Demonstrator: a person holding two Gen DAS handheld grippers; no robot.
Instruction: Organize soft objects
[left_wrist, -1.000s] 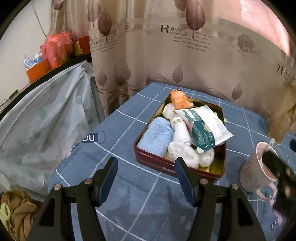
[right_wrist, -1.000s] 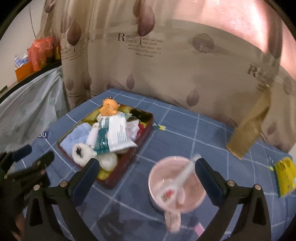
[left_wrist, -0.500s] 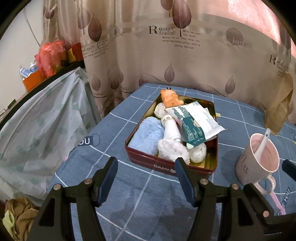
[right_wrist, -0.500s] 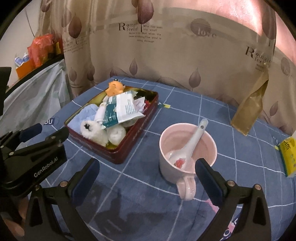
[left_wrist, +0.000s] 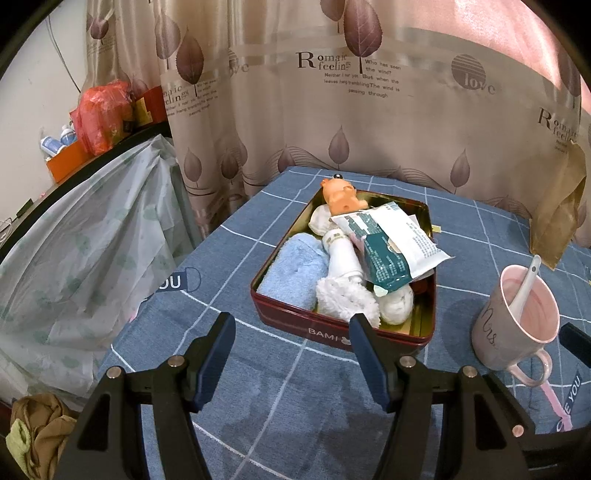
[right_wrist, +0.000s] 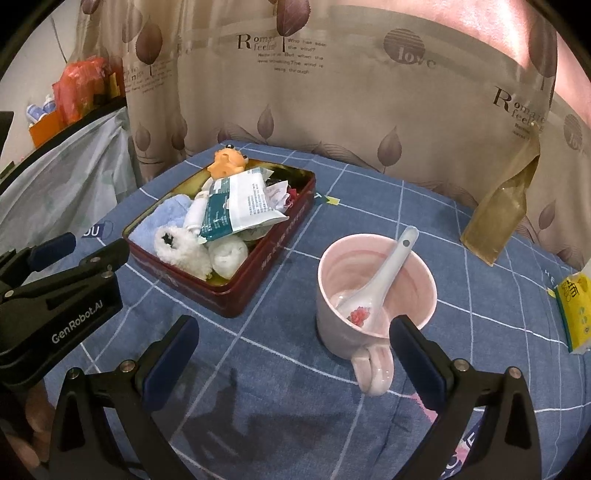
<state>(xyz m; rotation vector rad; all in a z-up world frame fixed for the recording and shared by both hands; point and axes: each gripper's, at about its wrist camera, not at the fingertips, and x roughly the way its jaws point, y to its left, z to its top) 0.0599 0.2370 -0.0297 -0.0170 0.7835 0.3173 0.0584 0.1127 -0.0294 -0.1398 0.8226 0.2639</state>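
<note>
A dark red tin (left_wrist: 343, 332) lettered "BAMI" sits on the blue checked cloth (left_wrist: 221, 258), heaped with soft things: a folded light-blue towel (left_wrist: 291, 269) at its left side, a fluffy white plush (left_wrist: 345, 297) at its near edge, an orange toy animal (left_wrist: 341, 195) at its far end. A green-and-white packet (left_wrist: 388, 243) lies across the pile and hides what sits under it. Right of the tin stands a pink mug (right_wrist: 373, 291) holding a spoon (right_wrist: 380, 273). The left gripper (left_wrist: 291, 343) and right gripper (right_wrist: 291, 347) both hover spread wide, holding nothing.
</note>
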